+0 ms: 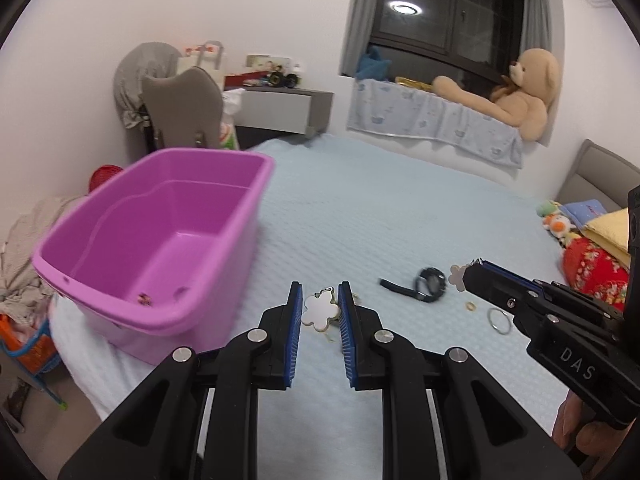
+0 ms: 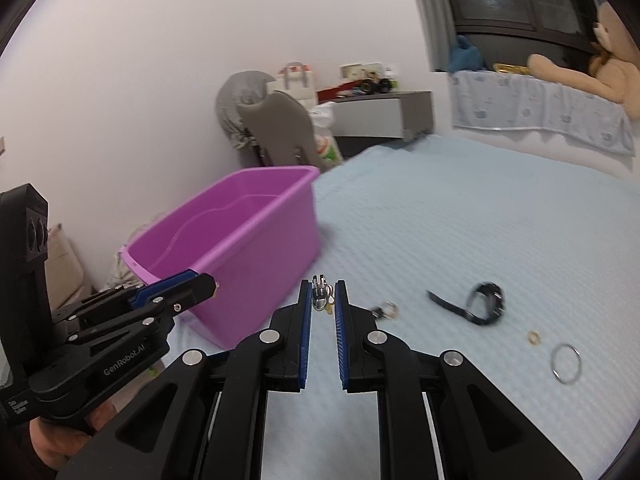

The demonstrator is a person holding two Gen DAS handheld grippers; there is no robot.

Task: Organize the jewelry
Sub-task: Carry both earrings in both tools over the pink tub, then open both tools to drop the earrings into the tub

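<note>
Jewelry was already in both grips: the left tool (image 1: 319, 312) clenched a white clover pendant (image 1: 319, 311), the right tool (image 2: 323, 300) pinched a small metal charm (image 2: 320, 298). The purple bin (image 1: 160, 240) sat ahead and to their left on the bed (image 1: 380, 208). Best, I judged, to carry each piece well over the rim (not merely near it) before letting go.

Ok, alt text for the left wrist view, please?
The left gripper pinches a white clover pendant over a pale blue bed, beside a purple tub. At right, the right gripper holds another pendant above a watch.
</note>
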